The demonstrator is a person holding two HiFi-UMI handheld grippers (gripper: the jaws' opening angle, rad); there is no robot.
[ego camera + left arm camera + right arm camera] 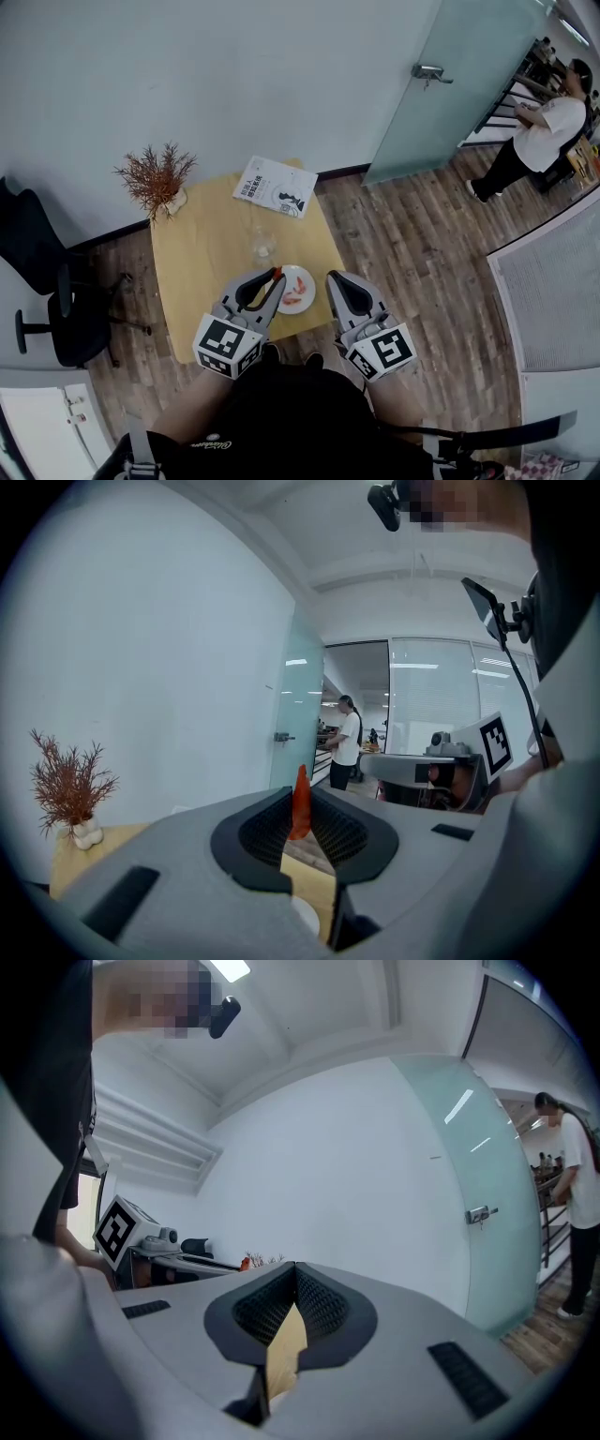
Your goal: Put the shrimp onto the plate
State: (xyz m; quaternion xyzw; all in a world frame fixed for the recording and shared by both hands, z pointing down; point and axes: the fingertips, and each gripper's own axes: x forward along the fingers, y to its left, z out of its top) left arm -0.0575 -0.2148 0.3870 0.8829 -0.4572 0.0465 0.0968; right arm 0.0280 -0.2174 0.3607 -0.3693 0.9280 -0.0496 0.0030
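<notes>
An orange shrimp (300, 803) stands upright, pinched between the jaws of my left gripper (301, 794). In the head view that gripper (276, 275) holds the shrimp (278, 273) at the left rim of a white plate (306, 278). The plate sits at the front edge of a yellow table (211, 248) and has more shrimp (293, 300) on it. My right gripper (330, 277) hovers just right of the plate. Its jaws meet at the tips with nothing between them (294, 1267).
On the table stand a dried plant in a white pot (157, 178), a book (276, 186) and a clear glass (263, 246). A black chair (56, 300) is at the left. A person (548, 127) stands beyond the glass door (441, 84).
</notes>
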